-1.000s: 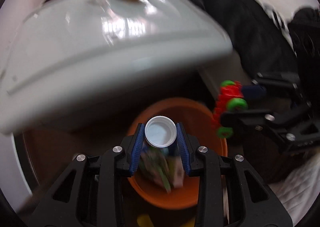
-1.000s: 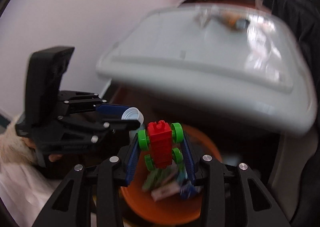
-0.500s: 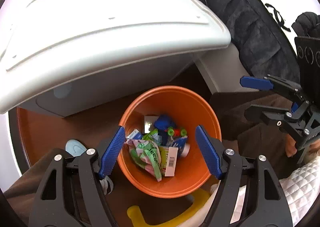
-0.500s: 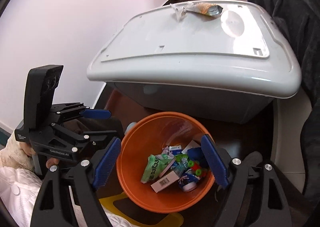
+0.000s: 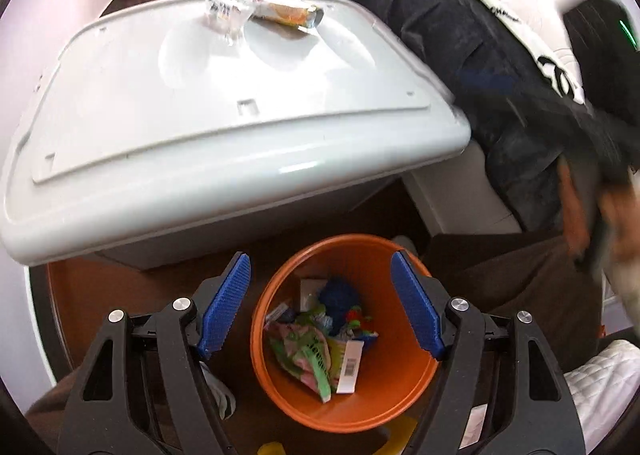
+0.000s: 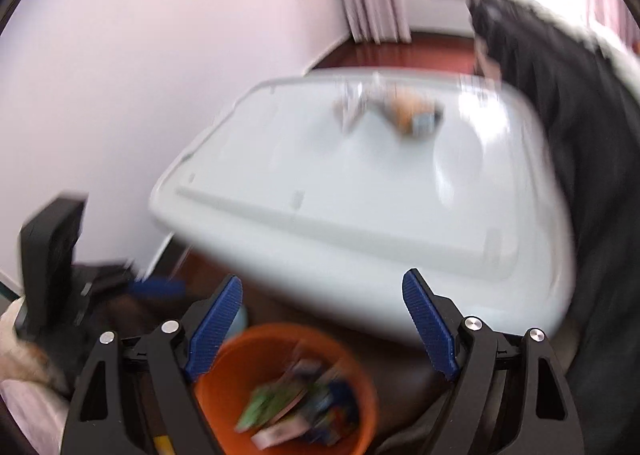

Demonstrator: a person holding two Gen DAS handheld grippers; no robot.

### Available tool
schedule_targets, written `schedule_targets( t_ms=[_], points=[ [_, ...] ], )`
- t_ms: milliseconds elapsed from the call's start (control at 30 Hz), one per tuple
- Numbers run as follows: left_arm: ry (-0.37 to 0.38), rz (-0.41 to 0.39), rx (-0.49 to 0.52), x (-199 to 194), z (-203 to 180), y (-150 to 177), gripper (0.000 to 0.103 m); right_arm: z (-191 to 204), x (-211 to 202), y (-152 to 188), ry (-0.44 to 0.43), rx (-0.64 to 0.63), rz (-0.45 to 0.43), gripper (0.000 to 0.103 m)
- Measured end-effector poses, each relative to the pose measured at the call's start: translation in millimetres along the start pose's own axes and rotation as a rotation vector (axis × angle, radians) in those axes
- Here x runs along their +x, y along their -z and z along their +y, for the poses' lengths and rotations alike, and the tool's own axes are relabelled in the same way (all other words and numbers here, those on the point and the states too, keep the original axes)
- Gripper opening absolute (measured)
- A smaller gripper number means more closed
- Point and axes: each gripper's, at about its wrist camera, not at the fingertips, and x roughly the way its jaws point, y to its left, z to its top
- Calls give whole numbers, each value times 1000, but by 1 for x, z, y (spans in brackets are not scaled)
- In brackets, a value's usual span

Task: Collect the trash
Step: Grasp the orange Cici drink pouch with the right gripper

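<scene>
An orange bin (image 5: 280,287) stands on the brown floor and holds wrappers, a box and small toys (image 5: 320,335). My left gripper (image 5: 322,303) is open and empty just above the bin. My right gripper (image 6: 322,323) is open and empty, higher, with the bin (image 6: 224,383) low in its blurred view. An orange wrapper (image 5: 286,13) and a clear crumpled wrapper (image 5: 226,13) lie on the far end of a grey plastic lid (image 5: 200,115). The wrappers (image 6: 394,111) show blurred in the right wrist view.
The grey lid (image 6: 360,195) covers a large tub beside the bin. A dark blanket (image 5: 460,35) hangs over a bed to the right. A pale wall (image 6: 120,75) is on the left. The right gripper shows as a blur (image 5: 580,115).
A second ago the left gripper held a white cap and the right a red toy; both opened and the items dropped into the bin. Both grippers have since risen; the right one is moving fast.
</scene>
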Motion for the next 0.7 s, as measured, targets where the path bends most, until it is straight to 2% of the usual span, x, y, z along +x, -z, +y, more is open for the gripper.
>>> schedule_targets(
  t_ms=[33, 100, 233, 367, 567, 700],
  points=[
    [12, -14, -5, -2, 2, -3, 71, -8, 11, -26, 25, -45, -11, 84],
    [14, -37, -20, -4, 7, -7, 71, -20, 29, -55, 56, -93, -9, 86],
    [9, -60, -107, -3, 33, -16, 71, -52, 88, -121, 123, -211, 50, 88],
    [5, -61, -183, 4, 52, -26, 71, -71, 135, -156, 95, -244, 122, 88],
    [9, -56, -215, 11, 64, -37, 71, -76, 193, -165, 115, -335, 227, 88],
    [21, -35, -227, 17, 70, -36, 71, -82, 216, -168, 140, -346, 244, 90]
  ],
)
